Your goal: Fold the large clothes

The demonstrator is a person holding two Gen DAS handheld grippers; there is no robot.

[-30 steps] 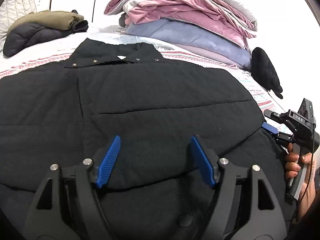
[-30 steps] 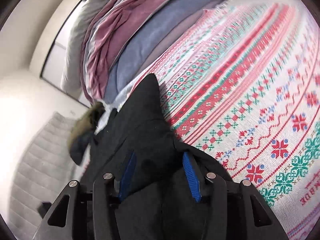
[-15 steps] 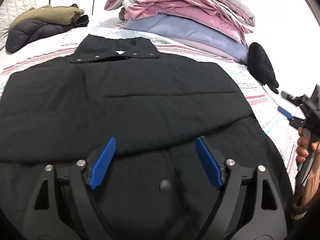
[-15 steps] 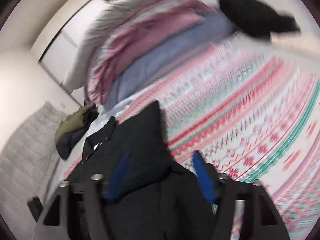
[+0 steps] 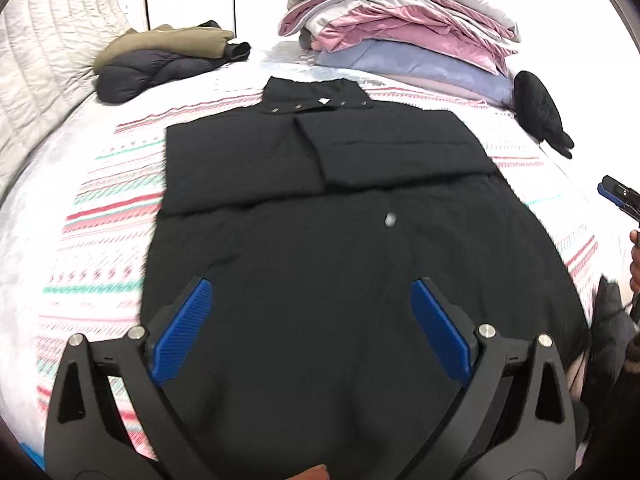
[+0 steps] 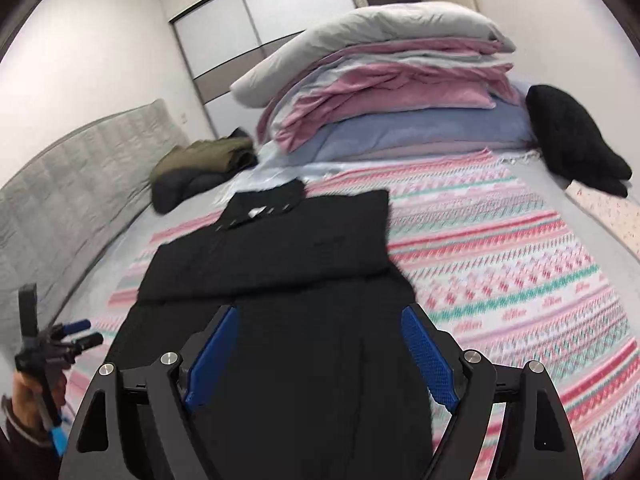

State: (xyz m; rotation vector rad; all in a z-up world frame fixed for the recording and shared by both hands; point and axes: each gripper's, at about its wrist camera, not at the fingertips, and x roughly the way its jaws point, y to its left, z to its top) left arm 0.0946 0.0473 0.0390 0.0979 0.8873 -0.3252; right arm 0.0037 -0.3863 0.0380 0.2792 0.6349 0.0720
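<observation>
A black padded coat (image 5: 352, 240) lies flat on a bed covered by a patterned blanket (image 5: 100, 216) with pink, red and green bands, its collar (image 5: 316, 96) with a row of metal snaps pointing toward the far side of the bed. Both sleeves are folded in across the chest, forming a doubled band over the upper body of the garment, while the lower part spreads wider toward the cameras. The left gripper (image 5: 310, 330) hangs above the coat's lower half with its blue pads (image 5: 182, 330) spread wide apart and nothing between them; no fabric is pinched. The right gripper (image 6: 320, 358) is likewise raised over the hem end of the coat (image 6: 280, 264), its blue-lined jaws wide apart and holding nothing. In the left wrist view the right gripper's tip (image 5: 618, 196) shows at the right edge, off the coat's side; in the right wrist view the left gripper (image 6: 52, 344) appears at the lower left, held in a hand (image 6: 28, 396). Beyond the collar sits a tall stack of folded bedding (image 5: 404, 40) in grey, pink and lavender. A folded olive and dark jacket pile (image 5: 160, 60) rests near the quilted headboard (image 5: 44, 72), and a black fuzzy item (image 5: 540, 112) lies just beside the bedding stack.
</observation>
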